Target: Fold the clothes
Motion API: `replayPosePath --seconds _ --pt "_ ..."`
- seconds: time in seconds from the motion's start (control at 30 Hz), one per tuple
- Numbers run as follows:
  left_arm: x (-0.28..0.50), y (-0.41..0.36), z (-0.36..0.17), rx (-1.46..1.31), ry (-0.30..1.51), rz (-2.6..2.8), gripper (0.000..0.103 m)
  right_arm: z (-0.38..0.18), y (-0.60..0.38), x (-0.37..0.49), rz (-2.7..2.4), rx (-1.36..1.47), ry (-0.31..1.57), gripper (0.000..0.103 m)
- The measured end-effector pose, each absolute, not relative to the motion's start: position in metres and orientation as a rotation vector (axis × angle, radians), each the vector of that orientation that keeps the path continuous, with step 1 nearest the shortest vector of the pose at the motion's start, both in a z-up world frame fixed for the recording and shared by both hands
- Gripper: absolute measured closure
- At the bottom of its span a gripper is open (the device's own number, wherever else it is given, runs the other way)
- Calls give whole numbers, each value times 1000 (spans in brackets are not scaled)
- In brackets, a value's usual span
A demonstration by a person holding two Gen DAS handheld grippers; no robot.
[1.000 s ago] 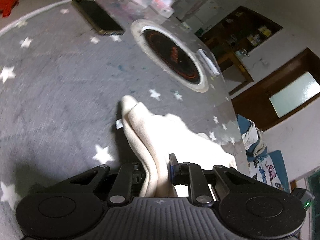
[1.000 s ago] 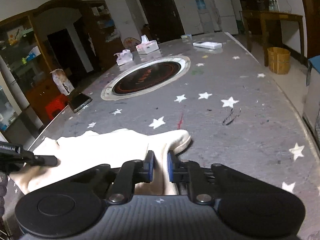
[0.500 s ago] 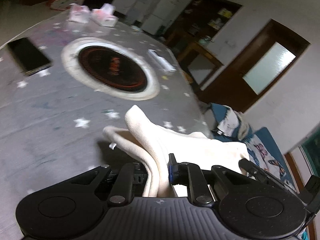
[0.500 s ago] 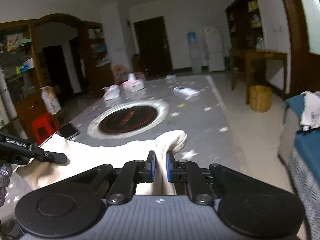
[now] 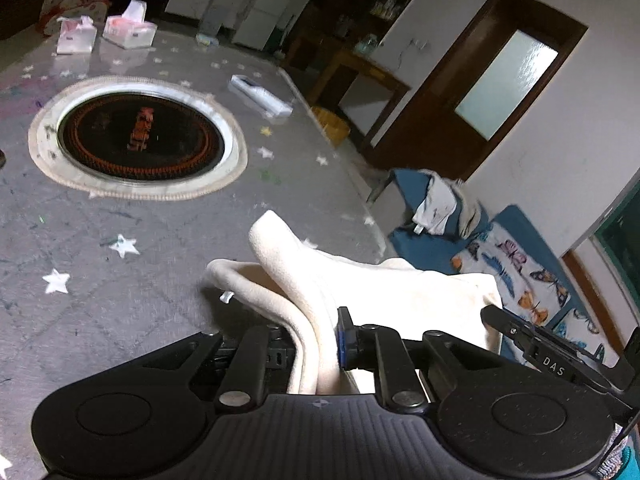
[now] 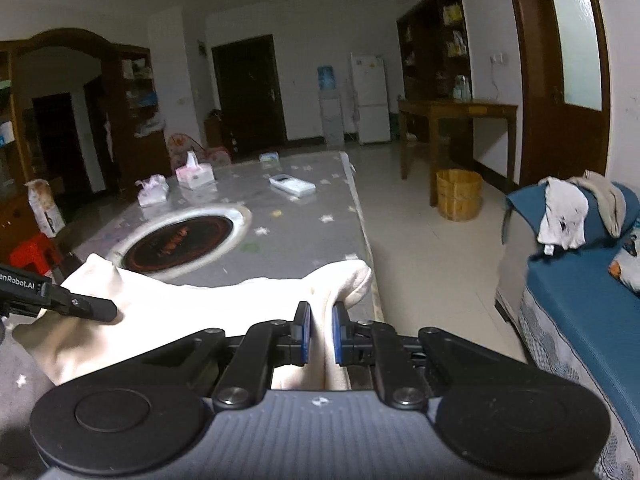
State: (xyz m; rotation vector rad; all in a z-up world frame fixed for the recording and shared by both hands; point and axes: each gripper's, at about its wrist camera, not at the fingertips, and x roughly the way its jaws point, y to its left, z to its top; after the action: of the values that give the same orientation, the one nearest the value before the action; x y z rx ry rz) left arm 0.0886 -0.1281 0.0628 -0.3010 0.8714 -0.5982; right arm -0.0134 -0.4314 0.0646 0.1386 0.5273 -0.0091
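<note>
A cream garment (image 5: 380,288) hangs stretched between both grippers, lifted above the grey star-patterned table (image 5: 120,216). My left gripper (image 5: 316,340) is shut on one bunched edge of it. My right gripper (image 6: 320,332) is shut on the other edge of the cream garment (image 6: 224,300). The right gripper's finger shows at the right of the left wrist view (image 5: 520,330), and the left gripper's finger shows at the left of the right wrist view (image 6: 76,306), both at the cloth.
A round black burner (image 5: 138,138) with a white rim is set in the table. Two tissue packs (image 5: 128,32) and a white remote (image 5: 260,98) lie farther back. A blue sofa with clothes (image 6: 580,248) stands to the right, a wooden bucket (image 6: 458,194) on the floor.
Both grippers have risen with the garment, lifting it off the table. The views have tilted up from the tabletop towards the room.
</note>
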Motion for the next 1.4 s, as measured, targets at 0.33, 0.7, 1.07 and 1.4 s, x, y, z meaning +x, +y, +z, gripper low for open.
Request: replayPosePath --seconds 0.33,0.7,1.07,1.4 --pt "94 -127 38 -174 926 -515 72 20 -435 13 -52 133 649 92" --pt "94 -129 65 -80 807 -499 61 34 -427 18 2 144 619 90" --pt "118 -176 42 -75 844 -621 77 16 -396 50 81 142 665 83" --pt "123 -184 29 -62 852 -607 78 21 -401 43 95 129 659 80"
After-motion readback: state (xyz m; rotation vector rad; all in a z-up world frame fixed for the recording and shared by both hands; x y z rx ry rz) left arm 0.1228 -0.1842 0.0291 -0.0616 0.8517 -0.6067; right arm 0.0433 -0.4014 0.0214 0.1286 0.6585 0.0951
